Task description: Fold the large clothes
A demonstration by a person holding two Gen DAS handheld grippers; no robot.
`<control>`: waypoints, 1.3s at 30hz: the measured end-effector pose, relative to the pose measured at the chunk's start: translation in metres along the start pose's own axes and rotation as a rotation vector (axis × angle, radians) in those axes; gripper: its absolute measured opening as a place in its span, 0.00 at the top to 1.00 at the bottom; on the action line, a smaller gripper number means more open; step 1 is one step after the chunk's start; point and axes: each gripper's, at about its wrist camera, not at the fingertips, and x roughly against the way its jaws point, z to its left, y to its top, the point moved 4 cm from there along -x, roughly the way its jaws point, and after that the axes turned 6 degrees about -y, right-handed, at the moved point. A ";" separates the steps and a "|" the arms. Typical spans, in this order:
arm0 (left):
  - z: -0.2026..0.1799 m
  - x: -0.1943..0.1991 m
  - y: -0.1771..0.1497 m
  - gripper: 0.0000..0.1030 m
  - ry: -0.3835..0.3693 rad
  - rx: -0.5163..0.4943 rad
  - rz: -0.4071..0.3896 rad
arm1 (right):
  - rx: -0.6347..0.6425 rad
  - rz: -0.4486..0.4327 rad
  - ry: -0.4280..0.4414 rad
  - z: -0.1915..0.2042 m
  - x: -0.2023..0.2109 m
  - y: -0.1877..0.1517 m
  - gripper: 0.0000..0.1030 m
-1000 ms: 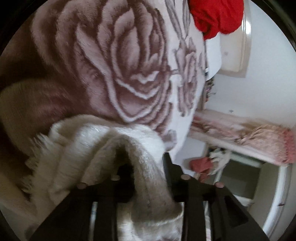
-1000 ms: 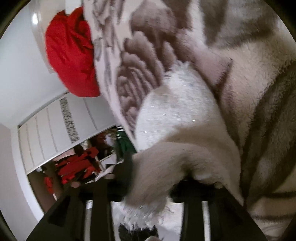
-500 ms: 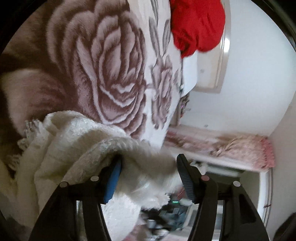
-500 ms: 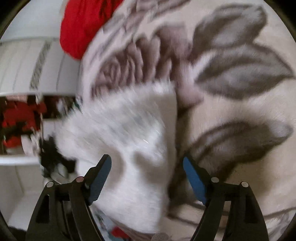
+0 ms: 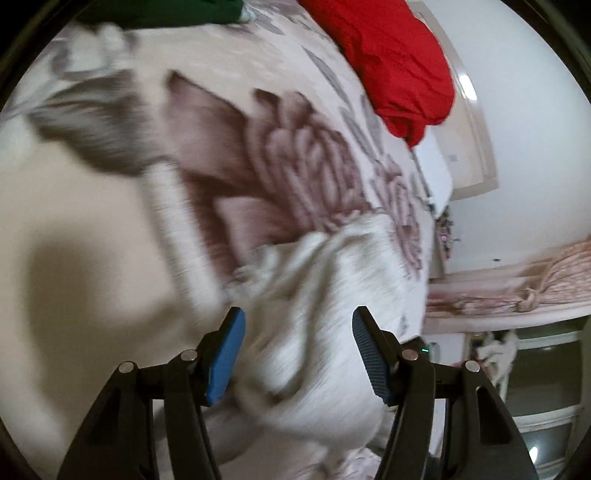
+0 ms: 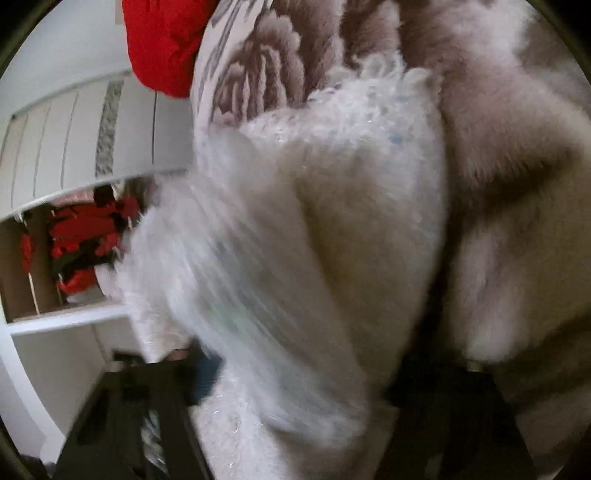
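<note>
On rose-print blanket (image 5: 295, 155): red garment (image 5: 399, 62) beyond white fluffy garment (image 5: 332, 295).

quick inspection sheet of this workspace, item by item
surface: plush rose-patterned blanket covering the bed
job's things: fluffy white knitted garment bunched up on the blanket, blurred
clutter: crumpled red cloth at the blanket's far edge; dark green fabric at the top of the left view
grippers: left gripper open, blue pads clear of the garment; right gripper closing, mostly hidden by the garment lying between its fingers
cables: nothing seen
surroundings: white panelled wardrobe; shelf with red items; pink fringed cloth on a ledge
</note>
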 end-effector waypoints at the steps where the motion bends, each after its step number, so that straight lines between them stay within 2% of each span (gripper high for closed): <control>1: 0.007 0.004 -0.006 0.44 0.014 0.006 0.001 | -0.069 -0.042 0.041 -0.004 0.009 -0.009 0.57; 4: 0.026 0.021 -0.026 0.44 0.064 0.013 0.035 | -0.324 -0.178 0.180 -0.021 0.031 -0.054 0.62; 8: 0.038 0.037 -0.046 0.44 0.158 -0.036 0.078 | -0.693 -0.303 0.470 -0.042 0.043 -0.155 0.63; 10: 0.040 0.043 -0.052 0.44 0.175 -0.061 0.090 | -0.829 -0.333 0.551 -0.048 0.044 -0.202 0.63; 11: 0.040 0.045 -0.054 0.44 0.182 -0.071 0.092 | -0.870 -0.336 0.564 -0.050 0.043 -0.225 0.63; 12: 0.039 0.045 -0.057 0.44 0.186 -0.077 0.093 | -0.884 -0.323 0.534 -0.054 0.042 -0.245 0.63; 13: 0.039 0.043 -0.058 0.44 0.183 -0.079 0.096 | -0.866 -0.301 0.446 -0.060 0.041 -0.259 0.62; 14: 0.039 0.039 -0.061 0.44 0.187 -0.079 0.106 | -0.843 -0.270 0.342 -0.067 0.040 -0.268 0.56; 15: 0.039 0.035 -0.063 0.44 0.193 -0.080 0.112 | -0.826 -0.215 0.242 -0.077 0.038 -0.275 0.47; 16: 0.035 0.029 -0.066 0.44 0.184 -0.087 0.119 | -0.814 -0.157 0.165 -0.087 0.040 -0.280 0.46; 18: 0.021 0.019 -0.073 0.44 0.170 -0.135 0.117 | -0.759 -0.062 0.080 -0.092 0.053 -0.281 0.46; 20: 0.008 0.009 -0.080 0.44 0.170 -0.207 0.109 | -0.667 -0.060 0.019 -0.085 0.078 -0.275 0.44; 23: -0.004 -0.010 -0.088 0.44 0.223 -0.307 0.108 | -0.471 -0.128 -0.128 -0.055 0.129 -0.254 0.37; 25: -0.009 -0.017 -0.089 0.44 0.232 -0.338 0.093 | -0.306 -0.166 -0.173 -0.018 0.150 -0.227 0.37; 27: -0.011 -0.021 -0.088 0.44 0.206 -0.341 0.091 | -0.128 -0.152 -0.208 0.024 0.152 -0.197 0.37; 30: -0.014 -0.027 -0.086 0.44 0.222 -0.362 0.097 | 0.110 -0.102 -0.279 0.071 0.122 -0.154 0.33; 31: -0.015 -0.028 -0.087 0.44 0.232 -0.376 0.097 | 0.150 -0.074 -0.311 0.078 0.109 -0.144 0.33; 32: -0.018 -0.029 -0.088 0.44 0.252 -0.397 0.096 | 0.168 -0.041 -0.341 0.083 0.094 -0.131 0.33; 33: -0.020 -0.030 -0.088 0.44 0.271 -0.419 0.095 | 0.183 0.034 -0.353 0.079 0.072 -0.120 0.33; 35: -0.022 -0.032 -0.091 0.43 0.290 -0.440 0.096 | 0.182 0.107 -0.366 0.072 0.054 -0.114 0.33; 36: -0.021 -0.032 -0.091 0.43 0.294 -0.439 0.101 | 0.184 0.099 -0.381 0.072 0.053 -0.112 0.45; 38: -0.020 -0.032 -0.088 0.43 0.302 -0.419 0.108 | 0.167 0.107 -0.359 0.080 0.045 -0.111 0.86; 39: -0.021 -0.030 -0.087 0.44 0.302 -0.404 0.108 | 0.150 0.065 -0.344 0.087 0.057 -0.114 0.87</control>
